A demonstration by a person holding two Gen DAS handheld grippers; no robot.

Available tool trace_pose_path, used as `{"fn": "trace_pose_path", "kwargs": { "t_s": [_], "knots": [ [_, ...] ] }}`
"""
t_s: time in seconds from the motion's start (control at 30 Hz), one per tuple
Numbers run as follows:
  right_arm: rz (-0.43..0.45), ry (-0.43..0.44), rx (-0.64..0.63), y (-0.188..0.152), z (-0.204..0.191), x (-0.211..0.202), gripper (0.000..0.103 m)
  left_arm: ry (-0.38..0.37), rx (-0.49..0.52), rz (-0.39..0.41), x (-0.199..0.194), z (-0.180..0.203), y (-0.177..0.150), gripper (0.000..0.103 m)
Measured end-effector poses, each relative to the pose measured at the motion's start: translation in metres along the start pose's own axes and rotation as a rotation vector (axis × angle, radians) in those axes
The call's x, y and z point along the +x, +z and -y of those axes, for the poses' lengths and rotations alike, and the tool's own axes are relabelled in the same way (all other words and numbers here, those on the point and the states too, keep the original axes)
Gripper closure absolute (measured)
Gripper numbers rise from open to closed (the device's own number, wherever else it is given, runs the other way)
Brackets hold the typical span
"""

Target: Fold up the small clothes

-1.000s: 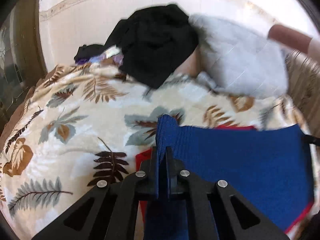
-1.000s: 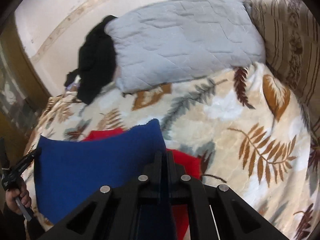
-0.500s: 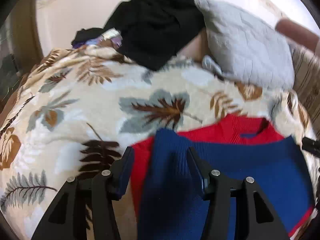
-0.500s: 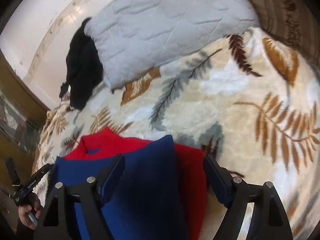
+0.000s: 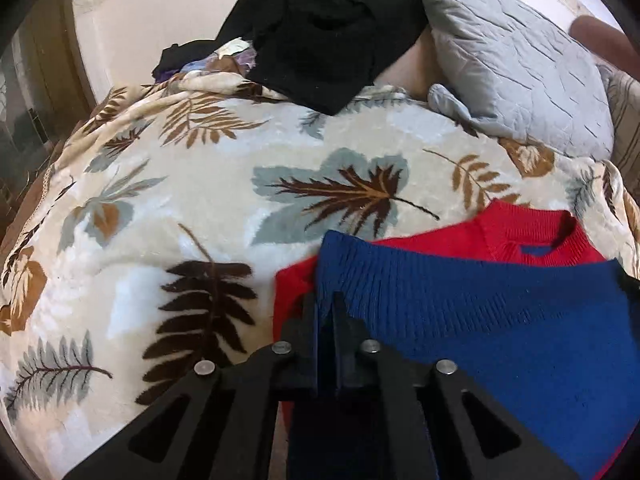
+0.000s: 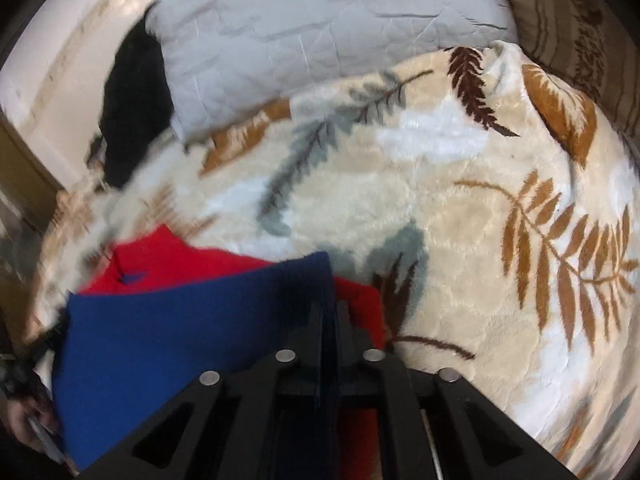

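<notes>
A blue and red knit sweater lies on the leaf-print blanket (image 5: 200, 208), its blue part (image 5: 480, 320) folded up over the red part (image 5: 520, 232) with the red collar showing. My left gripper (image 5: 325, 300) is closing on the left edge of the blue fold, pads pressing the fabric. In the right wrist view the blue part (image 6: 180, 340) covers the red (image 6: 180, 256). There my right gripper (image 6: 329, 308) is closing on the fold's right edge, fabric pinched between its jaws.
A grey quilted pillow (image 5: 512, 60) and a heap of black clothes (image 5: 328, 32) lie at the far end of the bed against a white wall. A striped cushion (image 6: 560, 12) sits at the right. A person's hand (image 6: 24, 420) shows at the lower left.
Both grippers opened, dropping the lifted blue hem onto the red part, then sank and shut again on the blue fold's two side edges. The red collar now shows.
</notes>
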State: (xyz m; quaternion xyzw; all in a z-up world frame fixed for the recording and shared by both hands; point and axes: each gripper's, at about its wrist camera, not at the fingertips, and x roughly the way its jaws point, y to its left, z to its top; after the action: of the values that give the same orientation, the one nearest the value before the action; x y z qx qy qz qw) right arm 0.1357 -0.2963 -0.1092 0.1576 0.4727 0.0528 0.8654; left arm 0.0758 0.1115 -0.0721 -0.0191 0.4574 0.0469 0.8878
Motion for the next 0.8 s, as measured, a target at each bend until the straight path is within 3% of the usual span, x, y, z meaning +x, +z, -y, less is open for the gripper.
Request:
{"fn": "trace_pose_path", "kwargs": {
  "t_s": [0.07,0.2,0.27,0.37,0.47,0.53,0.57,0.6,0.63,0.67,0.73,0.8],
  "knots": [
    [-0.018,0.018,0.03,0.0,0.005,-0.003,0.086,-0.028,-0.027,-0.025,-0.001,-0.006,-0.003,0.092],
    [0.077,0.042,0.041,-0.014,-0.002,-0.051,0.021,-0.023,-0.053,0.035,-0.04,-0.014,-0.011,0.061],
    [0.12,0.12,0.08,-0.031,-0.003,-0.079,0.021,-0.021,-0.053,0.093,-0.067,-0.018,-0.023,0.053],
    [0.066,0.376,0.167,-0.065,-0.012,-0.102,0.021,-0.057,-0.059,0.129,-0.098,-0.016,-0.046,0.043],
    [-0.028,0.523,0.174,-0.094,-0.028,-0.089,0.02,-0.112,-0.059,0.117,-0.108,-0.004,-0.071,0.037],
    [-0.055,0.427,0.203,-0.107,-0.019,-0.066,0.021,-0.116,-0.036,0.061,-0.092,0.006,-0.087,0.033],
    [-0.055,0.381,0.276,-0.115,-0.004,-0.056,0.027,-0.073,-0.011,-0.001,-0.078,0.011,-0.093,0.033],
    [-0.032,0.392,0.337,-0.119,0.006,-0.058,0.041,-0.015,0.013,-0.067,-0.062,0.014,-0.1,0.029],
    [-0.017,0.384,0.379,-0.121,0.01,-0.068,0.042,-0.037,-0.018,-0.049,-0.062,0.009,-0.103,0.029],
    [-0.005,0.347,0.365,-0.121,0.009,-0.077,0.041,-0.04,-0.064,-0.055,-0.069,0.002,-0.101,0.03],
    [0.066,0.265,0.304,-0.125,0.004,-0.106,0.024,-0.005,-0.08,-0.038,-0.083,-0.001,-0.094,0.03],
    [0.103,0.28,0.305,-0.138,0.007,-0.126,0.018,0.017,-0.052,0.03,-0.099,0.003,-0.089,0.03]
  ]
}}
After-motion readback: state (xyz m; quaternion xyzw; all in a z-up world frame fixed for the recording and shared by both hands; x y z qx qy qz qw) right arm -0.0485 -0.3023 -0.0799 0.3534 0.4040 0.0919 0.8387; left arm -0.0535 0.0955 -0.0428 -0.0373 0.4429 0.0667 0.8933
